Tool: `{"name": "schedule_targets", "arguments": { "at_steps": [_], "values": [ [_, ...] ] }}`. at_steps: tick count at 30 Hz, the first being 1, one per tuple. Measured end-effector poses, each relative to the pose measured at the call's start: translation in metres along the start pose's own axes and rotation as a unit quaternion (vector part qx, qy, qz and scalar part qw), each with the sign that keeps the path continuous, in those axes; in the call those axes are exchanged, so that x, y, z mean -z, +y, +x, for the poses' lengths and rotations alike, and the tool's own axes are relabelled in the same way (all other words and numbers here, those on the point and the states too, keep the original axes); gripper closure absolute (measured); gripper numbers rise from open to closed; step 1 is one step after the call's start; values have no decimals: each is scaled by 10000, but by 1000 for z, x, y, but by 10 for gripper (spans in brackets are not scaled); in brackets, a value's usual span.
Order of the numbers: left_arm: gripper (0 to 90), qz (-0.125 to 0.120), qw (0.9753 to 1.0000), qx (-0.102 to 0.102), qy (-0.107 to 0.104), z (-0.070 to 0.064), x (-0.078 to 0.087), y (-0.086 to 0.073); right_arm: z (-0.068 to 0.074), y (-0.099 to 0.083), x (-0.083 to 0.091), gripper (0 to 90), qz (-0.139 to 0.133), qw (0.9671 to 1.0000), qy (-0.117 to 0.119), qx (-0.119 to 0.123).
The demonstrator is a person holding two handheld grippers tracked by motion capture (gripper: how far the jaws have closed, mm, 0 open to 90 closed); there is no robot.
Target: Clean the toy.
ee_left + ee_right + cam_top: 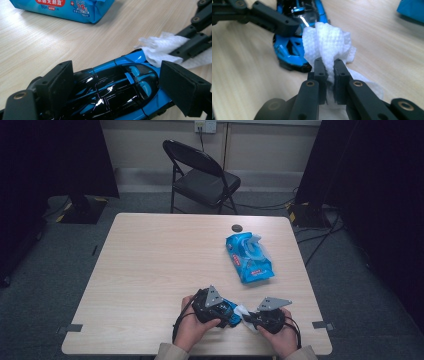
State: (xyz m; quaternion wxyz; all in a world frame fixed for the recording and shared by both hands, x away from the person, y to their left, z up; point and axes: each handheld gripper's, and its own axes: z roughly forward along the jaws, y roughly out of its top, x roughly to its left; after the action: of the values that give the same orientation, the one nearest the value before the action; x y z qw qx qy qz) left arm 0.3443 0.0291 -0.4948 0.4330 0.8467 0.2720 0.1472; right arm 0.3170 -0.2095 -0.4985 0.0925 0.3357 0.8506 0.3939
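A glossy blue and black toy car (117,87) lies on the table near its front edge, between the pads of my left gripper (122,85), which is shut on its sides. My right gripper (329,67) is shut on a crumpled white wipe (327,42). The wipe (160,48) presses against one blue end of the car (292,50). In the high view the left gripper (227,314) and the right gripper (248,320) meet tip to tip, with the wipe (242,310) between them. The person's hands hold both grippers.
A blue pack of wet wipes (249,257) lies with its flap open on the right half of the wooden table (150,270). A small dark round object (236,227) sits near the far edge. A black folding chair (202,175) stands beyond the table.
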Motion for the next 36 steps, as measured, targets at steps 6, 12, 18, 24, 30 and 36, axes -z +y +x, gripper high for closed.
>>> {"name": "schedule_targets", "arguments": {
  "at_steps": [6,12,18,24,30,36],
  "values": [
    [131,11,10000,22,2,0,0,1,7,-3,3,840,42,10000,46,74],
    [157,-27,9999,115,-24,2,1,0,11,-4,5,841,62,9999,70,61],
    [157,-25,9999,117,-15,2,1,0,17,-5,6,842,99,9998,124,83],
    [156,-25,9999,131,-13,2,1,0,24,-4,5,842,154,9995,209,173],
    [156,-24,9999,130,26,2,2,0,33,-2,0,842,150,9990,309,272],
    [156,-43,9999,131,30,2,2,-1,41,2,-4,843,178,9982,476,304]
  ]
}}
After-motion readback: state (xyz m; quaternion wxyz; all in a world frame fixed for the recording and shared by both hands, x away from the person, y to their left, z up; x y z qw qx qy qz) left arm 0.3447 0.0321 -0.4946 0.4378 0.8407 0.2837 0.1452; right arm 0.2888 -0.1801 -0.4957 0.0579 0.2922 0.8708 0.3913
